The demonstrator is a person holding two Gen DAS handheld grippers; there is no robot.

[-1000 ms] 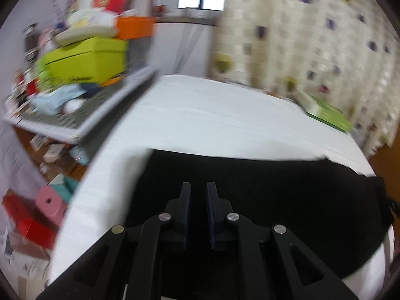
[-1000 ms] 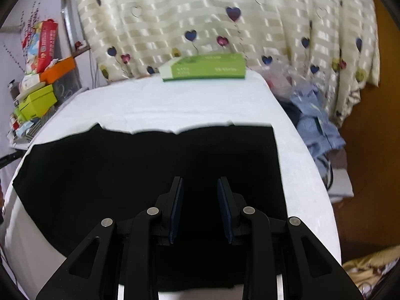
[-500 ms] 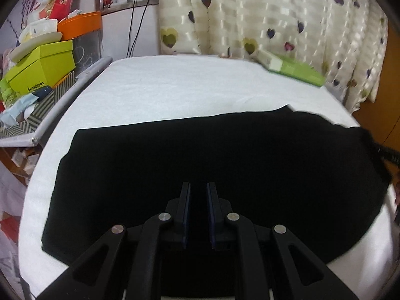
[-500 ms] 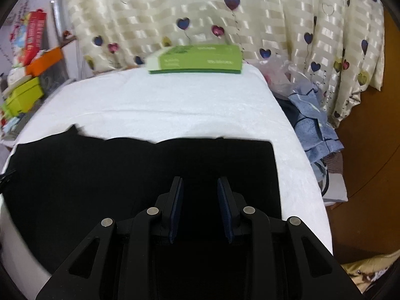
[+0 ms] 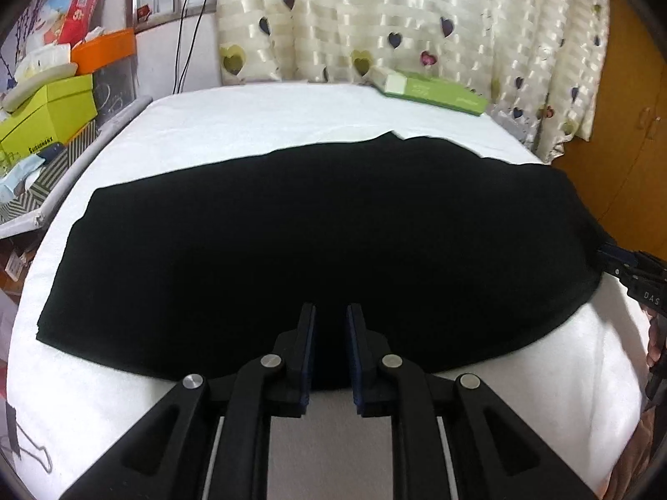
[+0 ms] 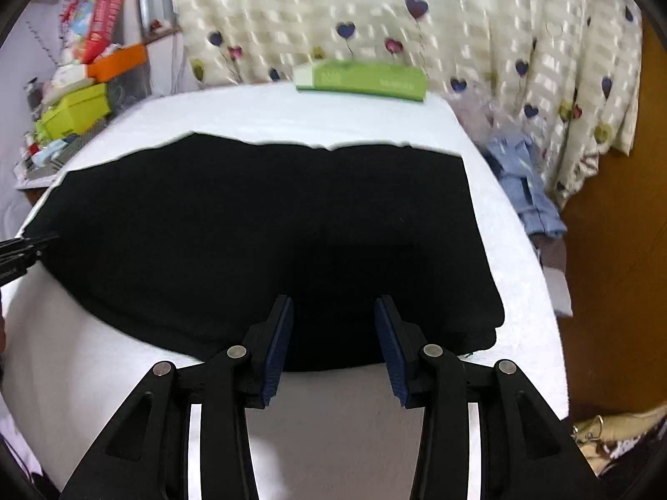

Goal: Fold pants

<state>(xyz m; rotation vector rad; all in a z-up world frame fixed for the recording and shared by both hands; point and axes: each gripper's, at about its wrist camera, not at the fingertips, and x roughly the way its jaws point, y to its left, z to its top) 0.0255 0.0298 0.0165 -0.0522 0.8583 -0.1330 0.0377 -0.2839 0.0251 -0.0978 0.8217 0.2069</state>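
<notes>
Black pants (image 5: 325, 241) flat on white table (image 5: 258, 125); left gripper (image 5: 330, 333) narrowly parted, right gripper (image 6: 333, 333) spread wide, both empty at 6 o'clock hem, likely lining up grasp.

I count one pair of black pants (image 5: 325, 241), one green box (image 5: 433, 92), two grippers.

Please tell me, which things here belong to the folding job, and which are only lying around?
For the job:
black pants
left gripper, jaws narrowly apart
right gripper, jaws open

Only lying around:
green box
lime boxes
blue garment
binder clip
</notes>
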